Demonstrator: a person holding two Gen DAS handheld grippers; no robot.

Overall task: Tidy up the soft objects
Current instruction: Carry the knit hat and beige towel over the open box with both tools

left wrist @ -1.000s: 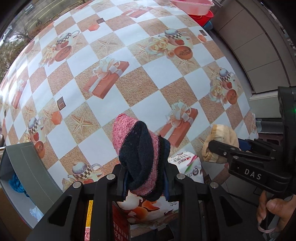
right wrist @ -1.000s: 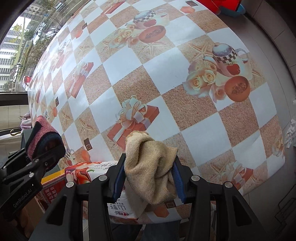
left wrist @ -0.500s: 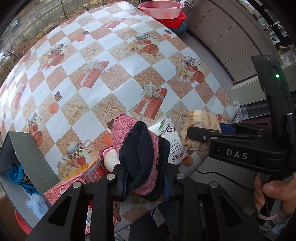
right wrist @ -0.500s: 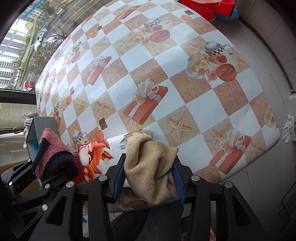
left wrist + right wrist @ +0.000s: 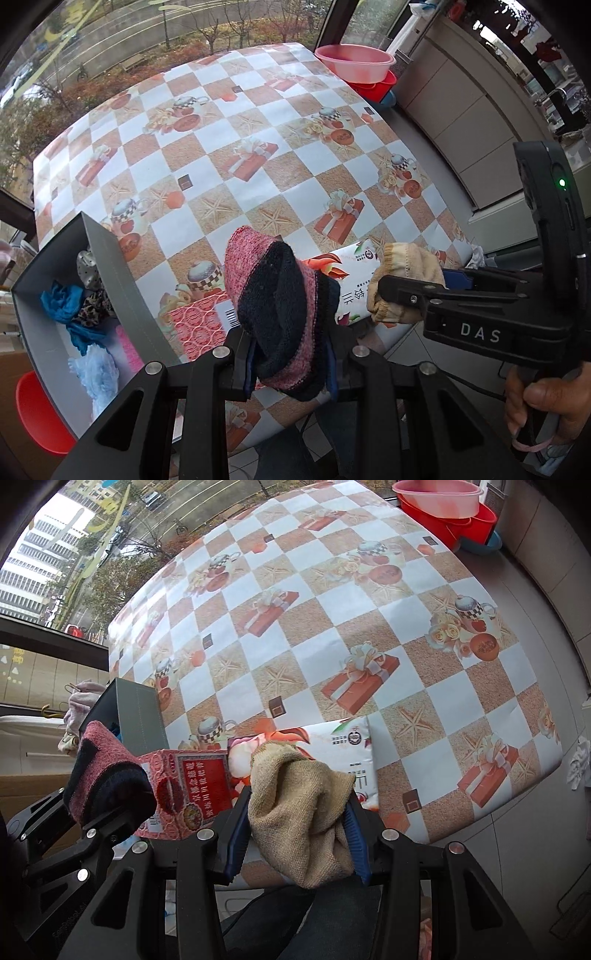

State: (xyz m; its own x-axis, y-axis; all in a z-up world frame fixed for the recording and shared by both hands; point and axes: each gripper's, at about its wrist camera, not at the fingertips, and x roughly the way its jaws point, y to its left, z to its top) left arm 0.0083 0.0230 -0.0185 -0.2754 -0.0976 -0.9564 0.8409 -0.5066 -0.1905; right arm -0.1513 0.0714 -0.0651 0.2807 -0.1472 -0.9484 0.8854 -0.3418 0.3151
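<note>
Your left gripper (image 5: 291, 354) is clenched on a rolled pink and navy sock (image 5: 275, 299), the bundle standing up between the blue pads and held above the near edge of the table (image 5: 221, 155), which wears a checked oilcloth printed with gift boxes, teapots and starfish; your right gripper (image 5: 295, 834) is clenched just as firmly on a bunched beige sock (image 5: 299, 812), which bulges out above and below its pads. In the left wrist view the right gripper reaches in from the right with the beige sock at its tip, your hand (image 5: 543, 402) wrapped round its handle. Below and between the two grippers, at the near edge of the table, lie a red patterned carton (image 5: 192, 794) and, just to its right, a white printed packet (image 5: 347, 746). At the near left corner of the table stands a grey open box (image 5: 110, 280), already holding soft things: a blue cloth (image 5: 62, 306), a leopard-print piece, something pale blue and something pink. At the far right corner of the table a pink basin (image 5: 352, 62) sits stacked on a red basin (image 5: 465, 524)
</note>
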